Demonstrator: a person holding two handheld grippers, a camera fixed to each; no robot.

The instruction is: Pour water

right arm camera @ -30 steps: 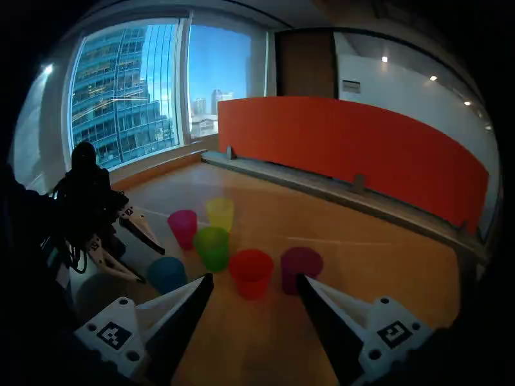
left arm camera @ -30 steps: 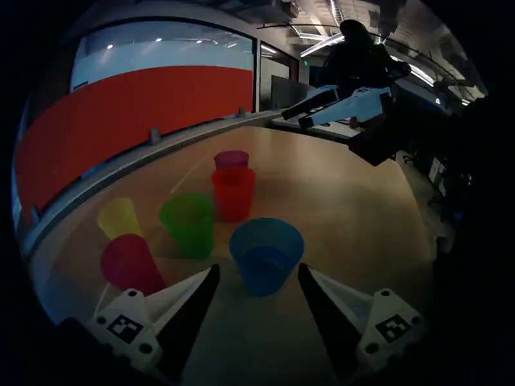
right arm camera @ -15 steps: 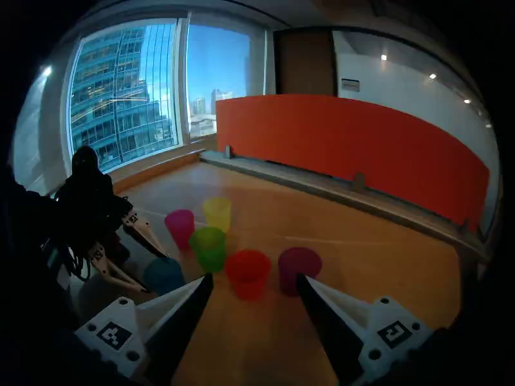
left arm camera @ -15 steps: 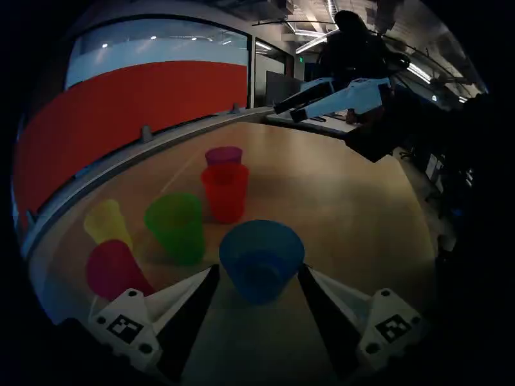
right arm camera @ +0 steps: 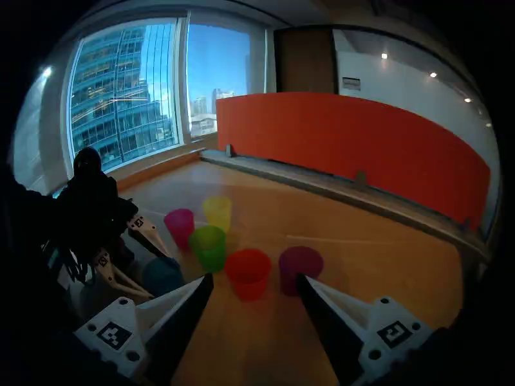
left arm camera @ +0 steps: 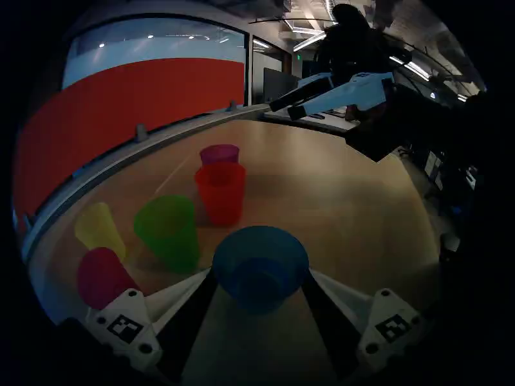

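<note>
Six cups stand on the tabletop. The blue cup sits between the fingers of the open left hand-held gripper. It is too dark to see what is inside. The right hand-held gripper is open too.

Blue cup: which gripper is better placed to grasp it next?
Probably left. The left gripper, open, flanks the blue cup; the right gripper faces the red cup, farther off.

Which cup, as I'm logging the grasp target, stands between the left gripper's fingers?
The blue cup: it alone stands between the left gripper's open fingers; the green, red, purple, yellow and pink cups stand outside them.
</note>
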